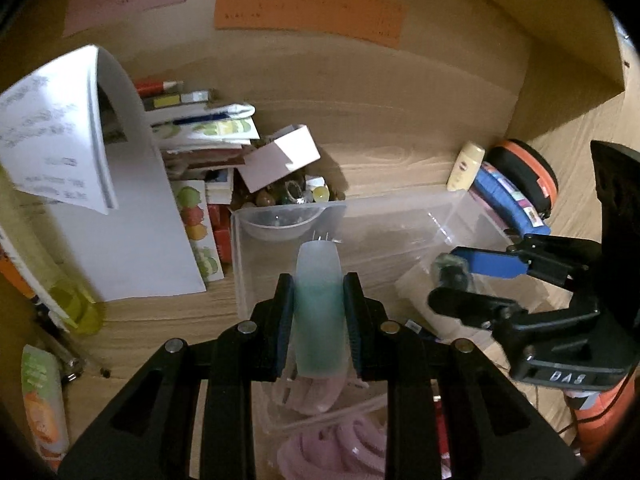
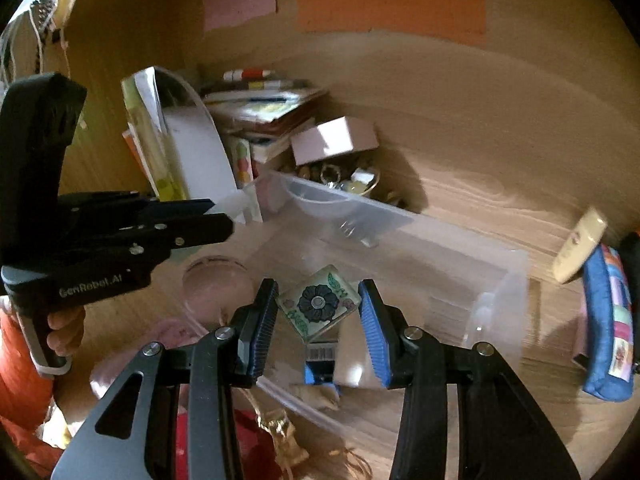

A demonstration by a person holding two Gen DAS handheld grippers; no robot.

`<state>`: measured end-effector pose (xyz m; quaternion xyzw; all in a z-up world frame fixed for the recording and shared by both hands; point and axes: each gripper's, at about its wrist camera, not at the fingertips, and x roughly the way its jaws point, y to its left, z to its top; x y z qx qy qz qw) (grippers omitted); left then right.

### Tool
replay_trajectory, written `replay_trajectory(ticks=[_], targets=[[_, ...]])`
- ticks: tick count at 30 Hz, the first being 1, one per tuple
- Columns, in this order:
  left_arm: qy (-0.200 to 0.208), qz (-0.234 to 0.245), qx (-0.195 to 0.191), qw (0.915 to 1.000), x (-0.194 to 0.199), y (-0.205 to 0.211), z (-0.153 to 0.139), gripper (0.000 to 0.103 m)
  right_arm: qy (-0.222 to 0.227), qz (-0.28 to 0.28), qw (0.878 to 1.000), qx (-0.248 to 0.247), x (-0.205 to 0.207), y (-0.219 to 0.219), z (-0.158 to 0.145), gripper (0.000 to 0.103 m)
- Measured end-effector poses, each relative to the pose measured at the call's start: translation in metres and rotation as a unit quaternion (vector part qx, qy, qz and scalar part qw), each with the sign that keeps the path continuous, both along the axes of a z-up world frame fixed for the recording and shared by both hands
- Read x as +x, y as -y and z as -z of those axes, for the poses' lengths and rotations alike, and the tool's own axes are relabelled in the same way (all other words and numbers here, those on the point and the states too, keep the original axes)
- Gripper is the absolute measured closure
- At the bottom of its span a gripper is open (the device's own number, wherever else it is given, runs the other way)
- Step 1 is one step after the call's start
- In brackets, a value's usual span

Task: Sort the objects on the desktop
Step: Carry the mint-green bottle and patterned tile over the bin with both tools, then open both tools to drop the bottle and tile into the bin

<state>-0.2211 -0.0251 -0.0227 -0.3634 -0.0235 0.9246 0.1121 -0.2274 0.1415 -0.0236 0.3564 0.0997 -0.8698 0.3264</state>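
Observation:
My left gripper (image 1: 319, 300) is shut on a frosted bottle of teal liquid (image 1: 319, 312), held over the clear plastic bin (image 1: 400, 216). My right gripper (image 2: 319, 316) is around a square glass piece with a dark flower (image 2: 318, 305). Its blue pads (image 2: 374, 332) stand a little apart from the piece, so I cannot tell if they grip it. The piece hangs over the bin (image 2: 460, 280). The right gripper also shows in the left wrist view (image 1: 452, 280), and the left gripper shows at the left of the right wrist view (image 2: 220, 220).
A stack of books and papers (image 1: 192, 132) and a curled white sheet (image 1: 120, 200) lie left. A small white box (image 1: 280, 156) sits over trinkets. A cream bottle (image 1: 466, 166), a blue pouch (image 1: 508, 196) and an orange-rimmed case (image 1: 528, 168) lie right. Pink coils (image 1: 340, 440) lie near.

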Motion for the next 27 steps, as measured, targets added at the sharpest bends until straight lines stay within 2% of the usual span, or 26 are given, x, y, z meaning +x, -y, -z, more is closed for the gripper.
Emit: replay_trajectory(ticks=[6,11,23,25,27], targets=[[0.02,0.012,-0.003,0.9997,-0.011,-0.005,0.015,0.079,-0.001,-0.004,1.0,0.026,-0.006,0.017,0.014,0.065],[0.034,0.018,0.006,0.9992,-0.016,-0.004,0.021,0.079,-0.026,-0.009,0.998,0.055,-0.002,0.025,0.02,0.065],[0.049,0.023,0.02,0.9984,-0.021,-0.002,0.026,0.079,-0.039,-0.013,0.997,0.062,-0.002,0.029,0.024,0.065],[0.046,0.024,0.026,0.9983,-0.019,0.0,0.024,0.079,-0.043,-0.011,0.997,0.063,-0.002,0.029,0.022,0.061],[0.042,0.026,0.029,0.9984,-0.018,-0.001,0.022,0.079,-0.046,-0.009,0.997,0.063,-0.001,0.028,0.02,0.051]])
